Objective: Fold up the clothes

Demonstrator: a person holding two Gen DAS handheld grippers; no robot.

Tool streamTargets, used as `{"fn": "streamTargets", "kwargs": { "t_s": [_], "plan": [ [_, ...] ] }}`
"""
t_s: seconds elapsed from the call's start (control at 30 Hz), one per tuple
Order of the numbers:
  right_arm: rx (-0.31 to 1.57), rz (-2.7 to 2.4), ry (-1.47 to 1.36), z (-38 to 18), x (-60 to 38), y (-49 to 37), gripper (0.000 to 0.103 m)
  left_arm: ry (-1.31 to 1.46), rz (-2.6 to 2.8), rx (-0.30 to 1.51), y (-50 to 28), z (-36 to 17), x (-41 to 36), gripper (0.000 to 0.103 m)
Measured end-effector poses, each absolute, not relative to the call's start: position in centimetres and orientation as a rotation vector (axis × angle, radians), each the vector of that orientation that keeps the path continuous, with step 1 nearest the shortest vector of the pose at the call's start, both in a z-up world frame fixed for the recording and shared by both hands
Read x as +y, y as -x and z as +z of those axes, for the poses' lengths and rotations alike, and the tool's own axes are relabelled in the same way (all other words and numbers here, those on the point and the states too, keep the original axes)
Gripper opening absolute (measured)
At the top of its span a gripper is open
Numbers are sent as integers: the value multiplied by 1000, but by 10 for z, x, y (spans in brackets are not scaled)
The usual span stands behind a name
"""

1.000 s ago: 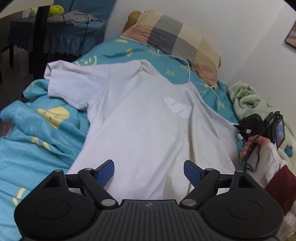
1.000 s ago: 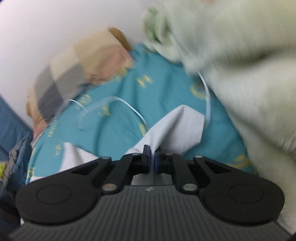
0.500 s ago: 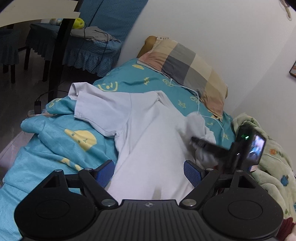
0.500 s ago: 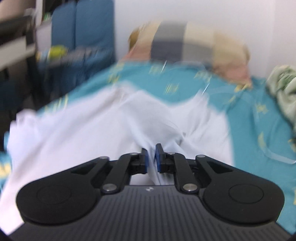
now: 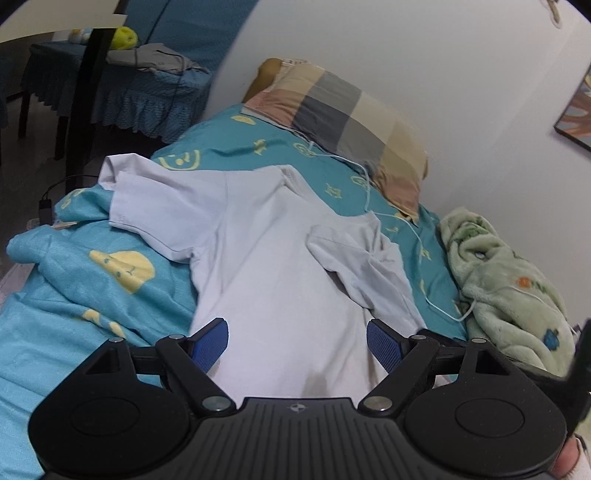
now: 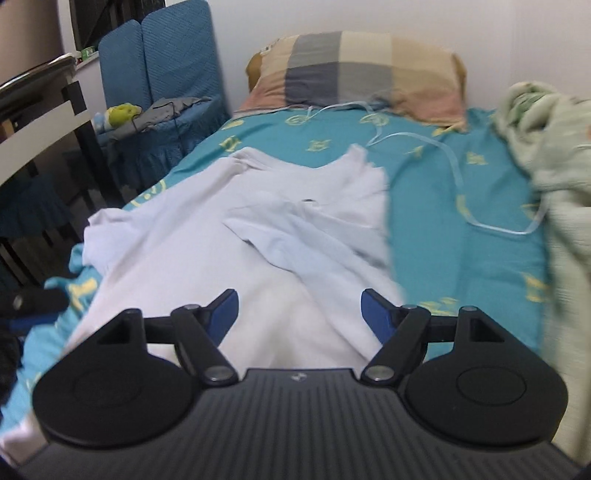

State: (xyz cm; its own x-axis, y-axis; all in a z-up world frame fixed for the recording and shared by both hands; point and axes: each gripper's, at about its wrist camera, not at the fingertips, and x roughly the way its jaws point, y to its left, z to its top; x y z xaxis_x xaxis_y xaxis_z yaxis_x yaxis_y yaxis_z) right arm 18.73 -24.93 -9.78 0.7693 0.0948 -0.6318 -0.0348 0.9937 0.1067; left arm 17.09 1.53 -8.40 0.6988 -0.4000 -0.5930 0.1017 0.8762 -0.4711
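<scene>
Released, the right sleeve (image 5: 354, 254) now lies folded over the shirt (image 5: 273, 280) mid-frame; both grippers (image 5: 297, 338) (image 6: 299, 314) gape empty, so mirror it squarely with the upper-left sleeve (image 5: 162, 218).

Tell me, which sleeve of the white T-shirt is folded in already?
The sleeve on the green blanket's side: it lies folded over the T-shirt's body. The other sleeve is spread out flat.

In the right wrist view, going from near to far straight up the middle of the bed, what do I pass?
Right tongs → white T-shirt → teal bedsheet → checked pillow → wall.
</scene>
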Motion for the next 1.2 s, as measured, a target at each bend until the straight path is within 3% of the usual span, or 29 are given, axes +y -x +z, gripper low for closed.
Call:
{"fn": "streamTargets", "kwargs": {
  "t_s": [0.17,0.47,0.53,0.6,0.73,0.77,0.8,0.83,1.2],
  "plan": [
    [655,70,-125,-98,-280,-175,75,405,-322,737,-158,-81,5,84],
    [562,165,-6,-134,-259,-237,68,444,-342,738,-162,-91,-1,84],
    [563,175,20,-135,-249,-259,59,454,-347,743,-167,-95,-3,84],
    [584,190,27,-142,-240,-277,44,453,-348,749,-172,-99,-5,84],
    [621,210,60,-156,-223,-307,40,482,-352,777,-182,-109,-6,84],
    [637,204,82,-161,-221,-311,31,485,-352,780,-184,-111,-6,84],
    [653,197,105,-165,-219,-315,11,486,-351,783,-185,-112,-6,84],
    [679,179,120,-168,-218,-317,7,488,-353,784,-187,-113,-6,83],
    [701,317,416,-158,-181,-252,5,546,-371,722,-178,-98,8,82]
  ]
}}
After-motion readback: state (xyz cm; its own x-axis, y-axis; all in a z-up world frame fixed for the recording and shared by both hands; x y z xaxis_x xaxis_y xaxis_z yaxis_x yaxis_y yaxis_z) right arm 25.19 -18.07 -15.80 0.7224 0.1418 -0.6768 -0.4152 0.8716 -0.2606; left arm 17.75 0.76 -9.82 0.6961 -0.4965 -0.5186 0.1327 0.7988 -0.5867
